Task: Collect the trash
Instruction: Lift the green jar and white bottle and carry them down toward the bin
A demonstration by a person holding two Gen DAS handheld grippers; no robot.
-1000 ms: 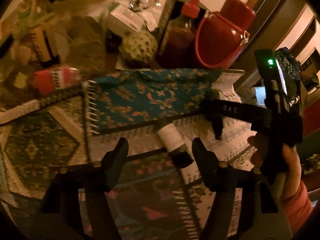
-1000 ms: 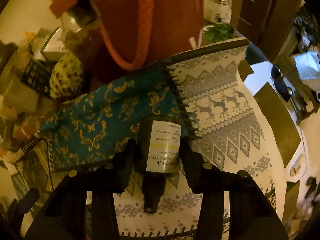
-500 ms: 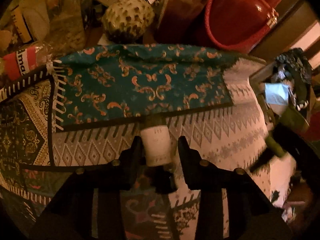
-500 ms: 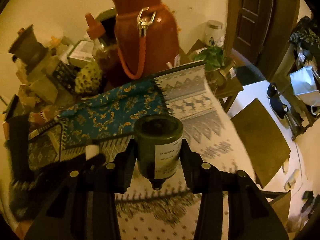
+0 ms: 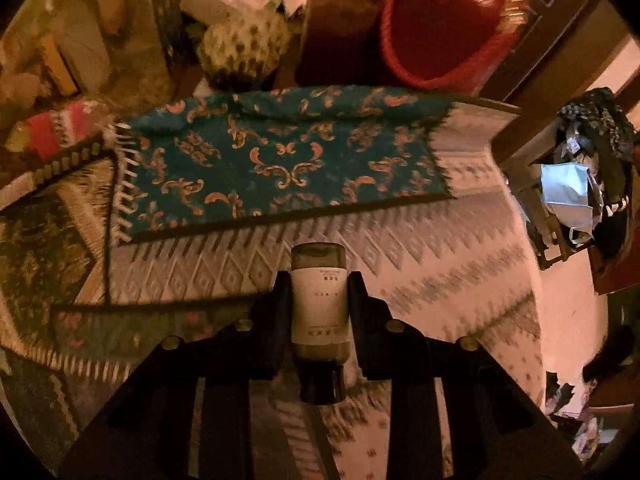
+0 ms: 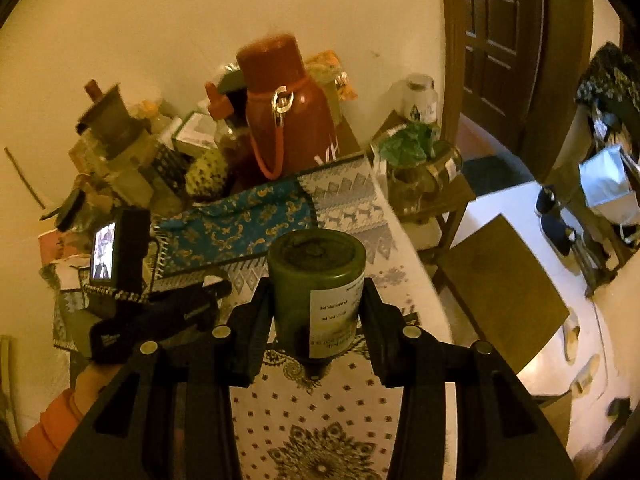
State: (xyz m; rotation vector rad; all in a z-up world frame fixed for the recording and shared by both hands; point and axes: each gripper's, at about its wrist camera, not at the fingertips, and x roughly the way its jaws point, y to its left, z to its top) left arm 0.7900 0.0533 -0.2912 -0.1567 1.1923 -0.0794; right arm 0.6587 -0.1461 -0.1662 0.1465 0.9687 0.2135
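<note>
My left gripper [image 5: 318, 280] is shut on a small dark bottle with a white label [image 5: 319, 304], held above the patterned cloth, base pointing away, cap toward the camera. My right gripper [image 6: 318, 288] is shut on a larger dark green bottle with a white label [image 6: 320, 280], lifted well above the table, base facing away. The left gripper and the hand holding it also show in the right wrist view [image 6: 160, 304], low over the cloth at the left.
The table carries a teal and orange cloth [image 5: 280, 156], a red flask with a strap [image 6: 288, 116], a sauce bottle [image 6: 224, 128], a spotted round object [image 5: 244, 48] and boxes at the back. A small side table [image 6: 436, 196], a wooden chair [image 6: 500, 288] and a door [image 6: 504, 40] are at the right.
The left gripper closed on the small bottle and lifted it off the cloth. The right gripper rose and pulled back from the table with the green bottle.
</note>
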